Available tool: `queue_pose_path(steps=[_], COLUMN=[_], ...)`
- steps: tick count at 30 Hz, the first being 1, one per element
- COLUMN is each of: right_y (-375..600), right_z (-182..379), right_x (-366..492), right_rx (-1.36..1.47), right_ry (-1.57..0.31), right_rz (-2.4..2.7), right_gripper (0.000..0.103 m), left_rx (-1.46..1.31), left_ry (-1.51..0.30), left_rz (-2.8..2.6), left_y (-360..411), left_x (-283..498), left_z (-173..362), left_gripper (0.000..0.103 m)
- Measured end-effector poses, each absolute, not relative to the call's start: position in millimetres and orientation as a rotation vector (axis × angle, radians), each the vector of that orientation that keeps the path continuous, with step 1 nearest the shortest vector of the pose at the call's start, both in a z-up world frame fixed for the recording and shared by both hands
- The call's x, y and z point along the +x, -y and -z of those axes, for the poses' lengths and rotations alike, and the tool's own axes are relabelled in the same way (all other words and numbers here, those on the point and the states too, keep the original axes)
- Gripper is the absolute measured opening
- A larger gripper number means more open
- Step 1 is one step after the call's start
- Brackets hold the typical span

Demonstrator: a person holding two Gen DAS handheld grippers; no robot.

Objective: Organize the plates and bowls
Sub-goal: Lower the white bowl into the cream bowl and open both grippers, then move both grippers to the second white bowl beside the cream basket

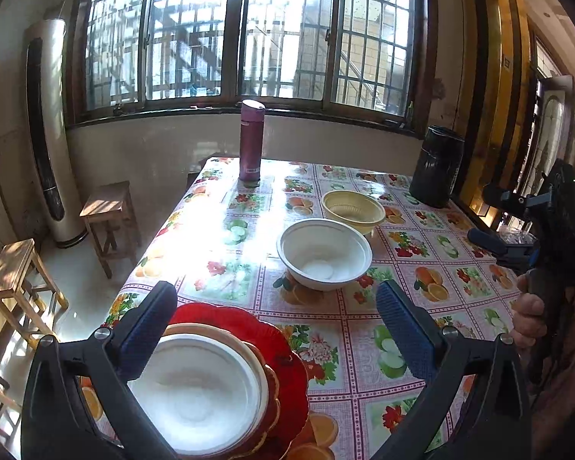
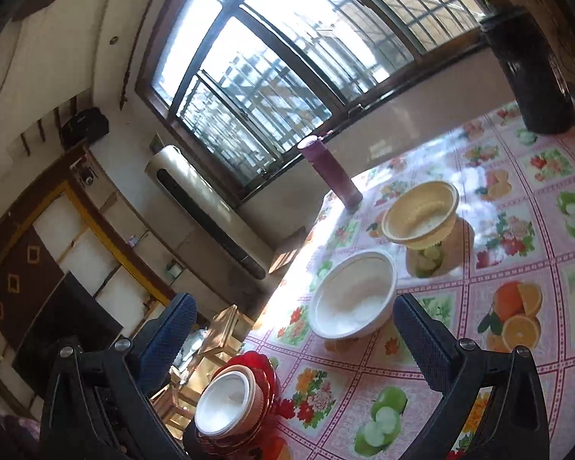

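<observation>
Your left gripper (image 1: 276, 329) hangs with fingers spread wide over the stacked white plate (image 1: 199, 395) on the red plate (image 1: 287, 349). Midtable sit the white bowl (image 1: 324, 253) and yellow bowl (image 1: 352, 211). Your right gripper (image 2: 295, 333) gapes empty.

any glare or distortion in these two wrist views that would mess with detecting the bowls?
Left wrist: window backlight blows out the tablecloth left of the white bowl; the bowl itself reads clearly. Right wrist: horizon is strongly tilted, fisheye bends the window frame, glare streaks past the white bowl, and the yellow basket looks soft.
</observation>
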State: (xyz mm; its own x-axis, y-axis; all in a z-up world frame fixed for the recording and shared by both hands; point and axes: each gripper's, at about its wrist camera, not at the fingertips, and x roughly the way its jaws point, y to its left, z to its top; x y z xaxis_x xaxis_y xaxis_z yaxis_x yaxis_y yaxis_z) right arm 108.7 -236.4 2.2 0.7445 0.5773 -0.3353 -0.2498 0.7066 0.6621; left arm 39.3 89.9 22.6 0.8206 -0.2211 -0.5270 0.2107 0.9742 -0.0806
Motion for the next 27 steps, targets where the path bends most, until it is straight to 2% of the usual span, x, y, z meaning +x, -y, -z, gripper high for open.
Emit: queue_pose_path(steps=[4, 9, 16, 22, 24, 27], right_y=[265, 260, 246, 222, 223, 227], right_z=[25, 7, -13, 42, 57, 70], right_x=[136, 183, 226, 264, 273, 278], right_rx=[0.657, 0.695, 0.850, 0.800, 0.791, 0.799], right_ry=[-0.644, -0.679, -0.575, -0.767, -0.829, -0.875], right_rz=[-0.433, -0.499, -0.609, -0.575, -0.530, -0.546], right_gripper=[0.103, 0.103, 0.103, 0.103, 0.103, 0.103], left_rx=[0.029, 0.053, 0.169, 0.614, 0.628, 0.465], left_ry=[-0.635, -0.728, -0.646, -0.722, -0.772, -0.860], left_rz=[0.248, 0.217, 0.054, -0.180, -0.176, -0.127], left_y=[-71, -72, -77, -49, -49, -59], left_x=[69, 138, 184, 223, 234, 252], left_z=[-24, -47, -85, -25, -14, -13], left_gripper=[0.103, 0.103, 0.103, 0.103, 0.103, 0.103])
